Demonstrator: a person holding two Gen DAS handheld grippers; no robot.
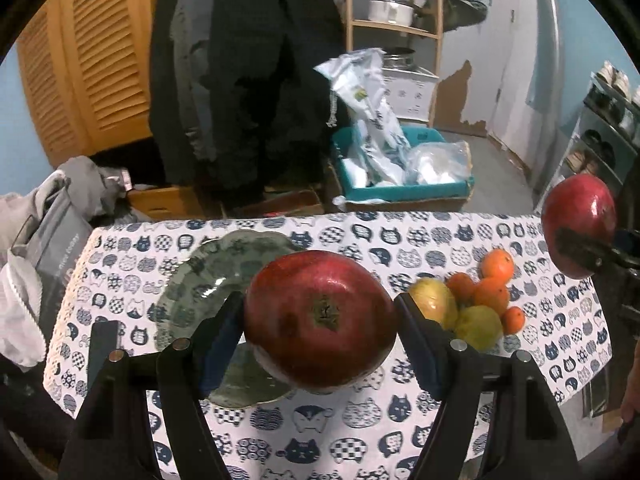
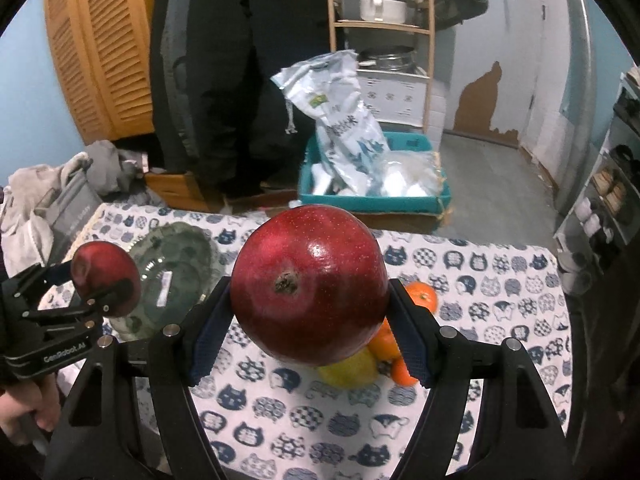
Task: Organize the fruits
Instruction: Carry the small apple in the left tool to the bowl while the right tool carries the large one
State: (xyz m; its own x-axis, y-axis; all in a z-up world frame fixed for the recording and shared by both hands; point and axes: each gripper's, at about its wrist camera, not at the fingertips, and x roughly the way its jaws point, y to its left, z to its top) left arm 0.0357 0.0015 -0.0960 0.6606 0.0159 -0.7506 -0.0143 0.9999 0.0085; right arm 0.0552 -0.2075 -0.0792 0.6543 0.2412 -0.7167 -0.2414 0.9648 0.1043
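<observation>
My left gripper (image 1: 320,316) is shut on a large red pomegranate (image 1: 320,320), held above the near edge of a grey-green glass plate (image 1: 224,272) on the cat-print tablecloth. It also shows in the right wrist view (image 2: 106,280) above the plate (image 2: 172,276). My right gripper (image 2: 310,304) is shut on a second red pomegranate (image 2: 308,284), held above a pile of oranges (image 2: 420,296) and yellow-green pears (image 2: 352,368). That pomegranate shows at the right in the left wrist view (image 1: 578,224). The pile of oranges (image 1: 496,276) and pears (image 1: 436,300) lies right of the plate.
The table (image 1: 360,412) has a cat-print cloth. Grey clothes and a bag (image 1: 52,248) lie at its left end. Behind it stand a teal crate with plastic bags (image 1: 400,168), a dark hanging coat (image 1: 240,80), a wooden shelf with pots (image 1: 392,20) and a shoe rack (image 1: 604,128).
</observation>
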